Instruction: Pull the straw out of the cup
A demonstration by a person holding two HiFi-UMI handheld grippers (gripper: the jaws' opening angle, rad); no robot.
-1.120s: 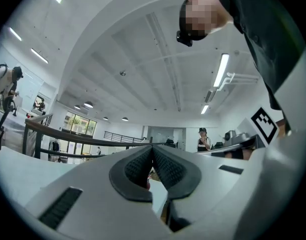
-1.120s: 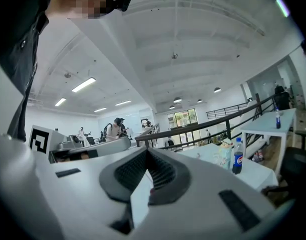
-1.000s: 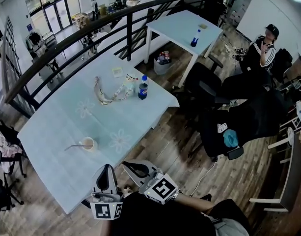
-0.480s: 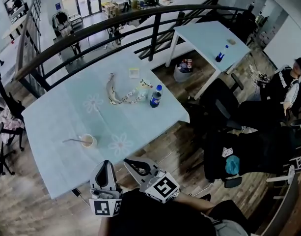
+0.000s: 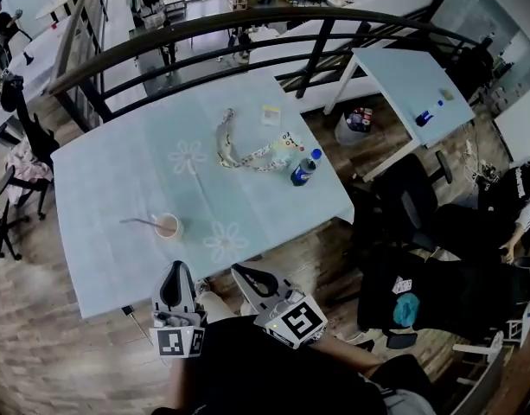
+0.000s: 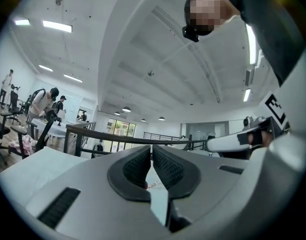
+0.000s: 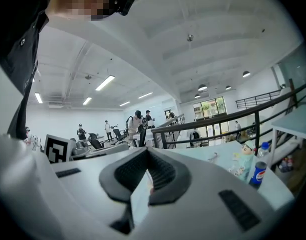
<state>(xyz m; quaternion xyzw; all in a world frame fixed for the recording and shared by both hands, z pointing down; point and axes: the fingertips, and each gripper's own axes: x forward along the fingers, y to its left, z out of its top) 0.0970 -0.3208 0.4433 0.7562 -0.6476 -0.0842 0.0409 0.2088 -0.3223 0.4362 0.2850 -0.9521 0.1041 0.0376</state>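
Table (image 5: 118, 188) holds cup (image 5: 167, 226) with straw (image 5: 139, 221), apart from clenched left hand-held gripper (image 5: 175, 271), clenched right hand-held gripper (image 5: 241, 273).

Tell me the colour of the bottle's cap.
The bottle's cap is blue; the right gripper view shows it best.

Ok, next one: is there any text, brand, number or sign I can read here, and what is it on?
No text reads clearly in any view.
Label on the bottle: a red, white and blue round logo, no word legible.
Cubes on the left gripper and right gripper: black-and-white square markers, no letters.
The card and the patterned strap on the table: print too small to read.
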